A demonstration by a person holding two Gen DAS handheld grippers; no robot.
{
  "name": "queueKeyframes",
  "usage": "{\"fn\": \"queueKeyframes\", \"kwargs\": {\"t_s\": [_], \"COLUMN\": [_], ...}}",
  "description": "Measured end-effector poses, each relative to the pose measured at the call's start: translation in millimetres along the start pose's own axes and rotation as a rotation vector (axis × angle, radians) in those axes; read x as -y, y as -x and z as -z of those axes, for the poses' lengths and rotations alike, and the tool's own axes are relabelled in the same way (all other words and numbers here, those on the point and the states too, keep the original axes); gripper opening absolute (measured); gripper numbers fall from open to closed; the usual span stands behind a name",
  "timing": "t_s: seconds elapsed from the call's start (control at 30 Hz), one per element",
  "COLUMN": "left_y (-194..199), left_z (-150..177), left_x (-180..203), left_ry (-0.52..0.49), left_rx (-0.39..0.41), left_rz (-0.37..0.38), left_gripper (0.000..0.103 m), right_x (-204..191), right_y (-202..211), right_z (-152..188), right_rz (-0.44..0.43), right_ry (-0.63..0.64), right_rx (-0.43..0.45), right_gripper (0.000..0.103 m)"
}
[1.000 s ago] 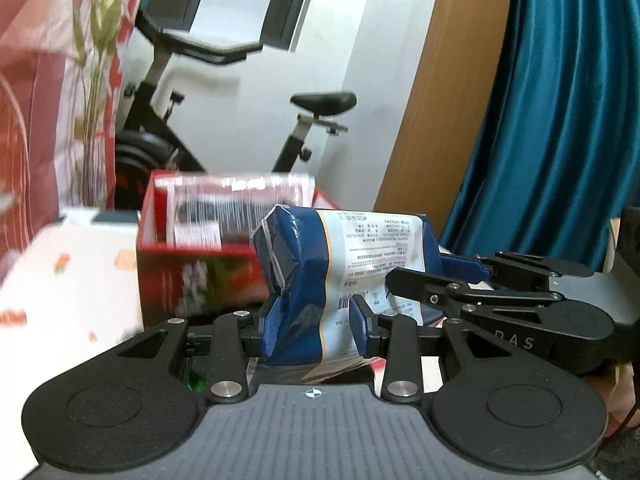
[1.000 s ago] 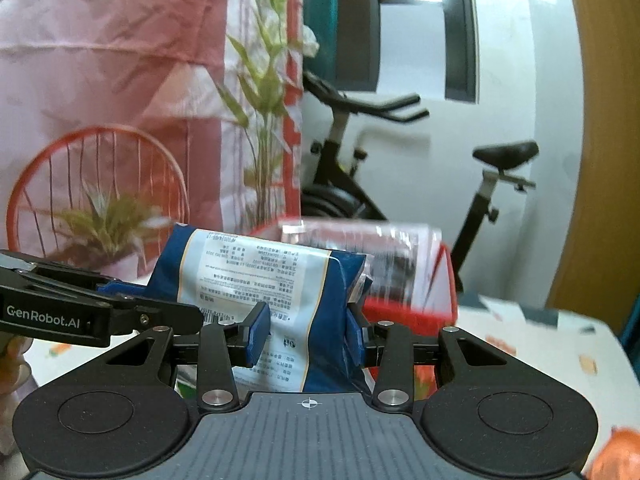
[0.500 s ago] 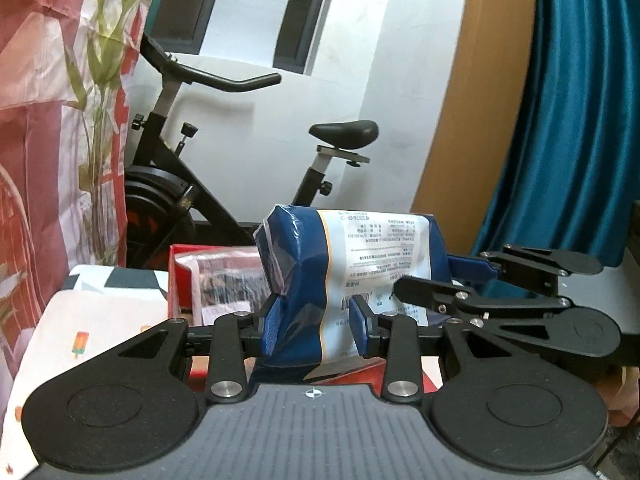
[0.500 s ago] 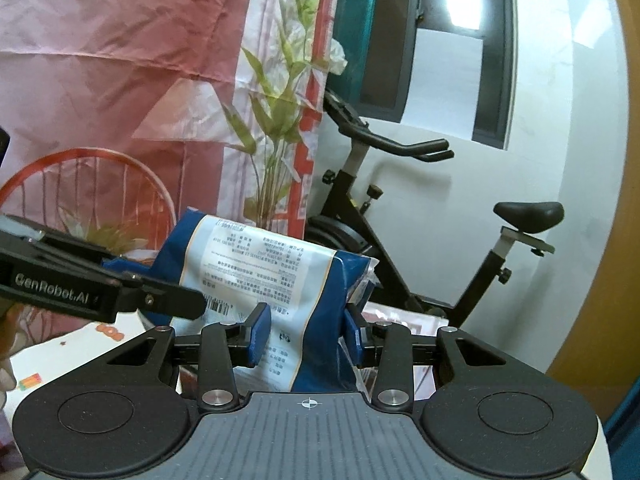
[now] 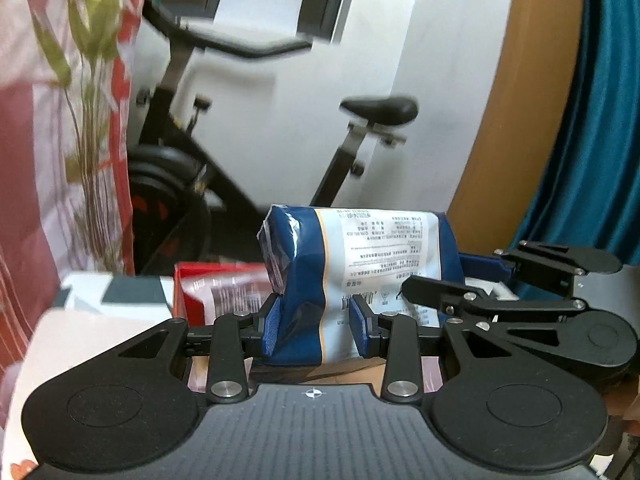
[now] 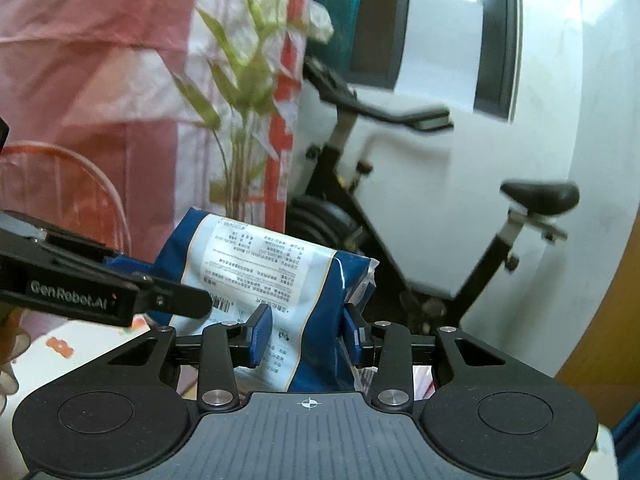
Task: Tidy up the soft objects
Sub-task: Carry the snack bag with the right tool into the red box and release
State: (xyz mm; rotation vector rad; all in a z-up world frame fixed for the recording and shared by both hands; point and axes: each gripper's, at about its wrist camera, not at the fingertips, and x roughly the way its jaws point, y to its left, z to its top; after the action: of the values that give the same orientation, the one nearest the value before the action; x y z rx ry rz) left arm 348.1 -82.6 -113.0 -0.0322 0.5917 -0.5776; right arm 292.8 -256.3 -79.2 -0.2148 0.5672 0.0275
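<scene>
A soft blue and white packet with small printed text hangs in the air between both grippers. My left gripper is shut on its left end, blue pads pressing into the wrapper. My right gripper is shut on the packet's right end. In the left wrist view the right gripper reaches in from the right and clamps the far end. The left gripper's arm crosses the right wrist view from the left.
A red box holding a clear-wrapped pack stands on the patterned tablecloth below and left of the packet. Behind are an exercise bike, a bamboo plant and a teal curtain.
Both grippers carried the packet up and away from the red box, which has slid lower and left in view. The bike and wall now fill the background. The grip looks unchanged.
</scene>
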Motion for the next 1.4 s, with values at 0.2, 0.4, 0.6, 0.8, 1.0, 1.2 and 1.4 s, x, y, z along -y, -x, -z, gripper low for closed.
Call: {"fn": "queueKeyframes", "kwargs": {"t_s": [0.2,0.4,0.6,0.8,1.0,1.2,1.4], "left_y": [-52,-74,-84,-89,-93,-96,-89], "left_z": [19,37,45,51,53,53,48], "left_x": [-4,-2,-8,-11,-16,-17,-16], "left_ry": [0.028,-0.001,0.022,0.045,0.06,0.065,0.053], "left_rx": [-0.175,-0.283,-0.34,-0.394,-0.436,-0.45,-0.421], "left_rz": [-0.007,-0.013,-0.017,-0.015,-0.018,-0.035,-0.043], "left_gripper": [0.039,0.039,0.039,0.039,0.039,0.039,0.044], "right_x": [20,28,29,31,32,35,38], "right_y": [-51,-77,-88,-96,-104,-109,-106], "right_z": [32,59,73,82,89,103,101], "right_rz": [-0.019,-0.033,-0.035,-0.033,-0.034,-0.038,-0.002], "right_ry": [-0.096,-0.183,-0.243,-0.324,-0.401,-0.515,-0.526], "right_rx": [-0.173,-0.304,-0.386,-0.435,-0.5,-0.56,-0.558], "right_gripper": [0.035,0.035,0.034,0.034,0.034,0.033,0.033]}}
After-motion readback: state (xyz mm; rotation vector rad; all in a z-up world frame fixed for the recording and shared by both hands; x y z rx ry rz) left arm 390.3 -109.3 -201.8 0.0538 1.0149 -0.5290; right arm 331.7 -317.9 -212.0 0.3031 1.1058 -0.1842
